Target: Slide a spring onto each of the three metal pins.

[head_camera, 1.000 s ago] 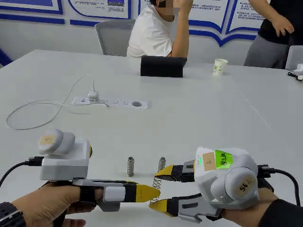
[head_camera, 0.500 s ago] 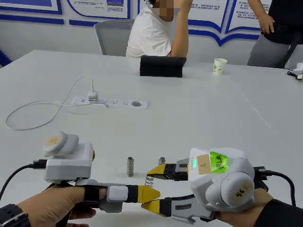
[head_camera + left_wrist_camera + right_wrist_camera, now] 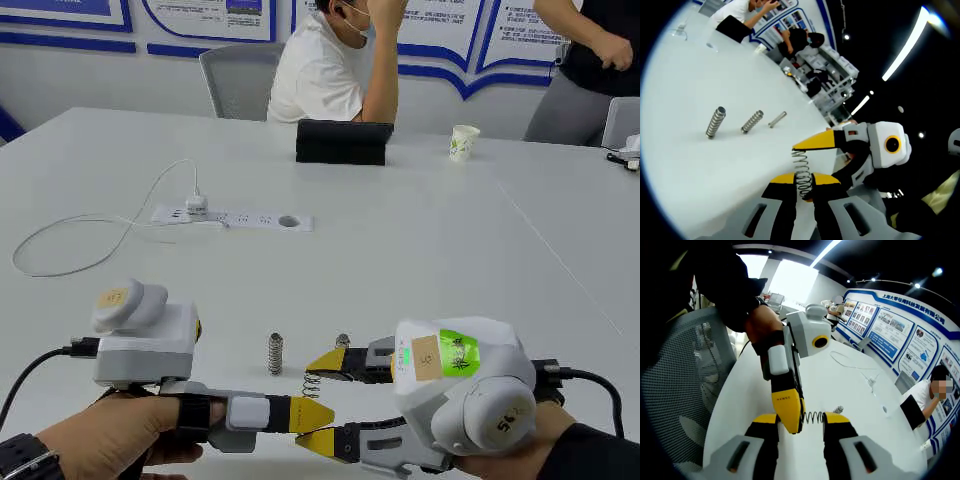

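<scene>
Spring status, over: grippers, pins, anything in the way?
Left gripper shut on spring. Right gripper open, straddling it. Two loaded pins, third pin bare. Nothing in the way.

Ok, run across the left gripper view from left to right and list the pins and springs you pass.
pin wearing a spring → second pin wearing a spring → bare pin → loose spring, its lower end in the left tongs.
</scene>
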`<state>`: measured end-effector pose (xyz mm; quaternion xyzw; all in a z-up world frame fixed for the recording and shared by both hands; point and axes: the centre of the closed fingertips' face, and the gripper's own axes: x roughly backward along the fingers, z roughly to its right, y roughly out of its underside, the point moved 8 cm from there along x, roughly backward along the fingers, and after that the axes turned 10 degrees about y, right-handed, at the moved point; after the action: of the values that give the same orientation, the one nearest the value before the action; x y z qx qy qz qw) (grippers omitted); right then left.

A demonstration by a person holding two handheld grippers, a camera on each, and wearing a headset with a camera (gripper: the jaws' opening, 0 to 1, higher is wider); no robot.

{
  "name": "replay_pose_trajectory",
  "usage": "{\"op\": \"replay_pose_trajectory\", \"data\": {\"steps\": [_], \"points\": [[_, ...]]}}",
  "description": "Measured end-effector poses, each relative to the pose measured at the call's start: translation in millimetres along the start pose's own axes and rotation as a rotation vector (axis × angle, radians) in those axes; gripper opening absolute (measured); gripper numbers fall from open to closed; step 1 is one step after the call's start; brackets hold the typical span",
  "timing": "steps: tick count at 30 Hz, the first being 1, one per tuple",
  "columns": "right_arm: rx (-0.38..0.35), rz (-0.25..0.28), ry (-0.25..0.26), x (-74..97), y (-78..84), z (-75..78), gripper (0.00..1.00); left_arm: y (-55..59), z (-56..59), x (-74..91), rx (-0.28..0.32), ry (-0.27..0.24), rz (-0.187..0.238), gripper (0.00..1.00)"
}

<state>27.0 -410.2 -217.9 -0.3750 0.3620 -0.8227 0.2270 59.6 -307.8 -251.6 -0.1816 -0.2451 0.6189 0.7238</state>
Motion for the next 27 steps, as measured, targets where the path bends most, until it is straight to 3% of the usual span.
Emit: {"op": "replay_pose_trajectory", "data": {"steps": [8,14,27], "points": [[-0.052,-0.006,-0.017,3.7,-1.0,3.4,0.35,-3.0,0.2,3.2,-0.105,-0.045,-0.028,0.11],[-0.115,-0.002,-0.046,8.3,-4.4,7.3,0.35,-5.2,1.9,6.1,-0.316,-0.118,-0.089,0.11],[-0.136,-0.034,-0.112,15.9,-12.9,12.9,0.29,2.8,13.3,-3.0,-0.687,-0.168,-0.244,0.1]]}}
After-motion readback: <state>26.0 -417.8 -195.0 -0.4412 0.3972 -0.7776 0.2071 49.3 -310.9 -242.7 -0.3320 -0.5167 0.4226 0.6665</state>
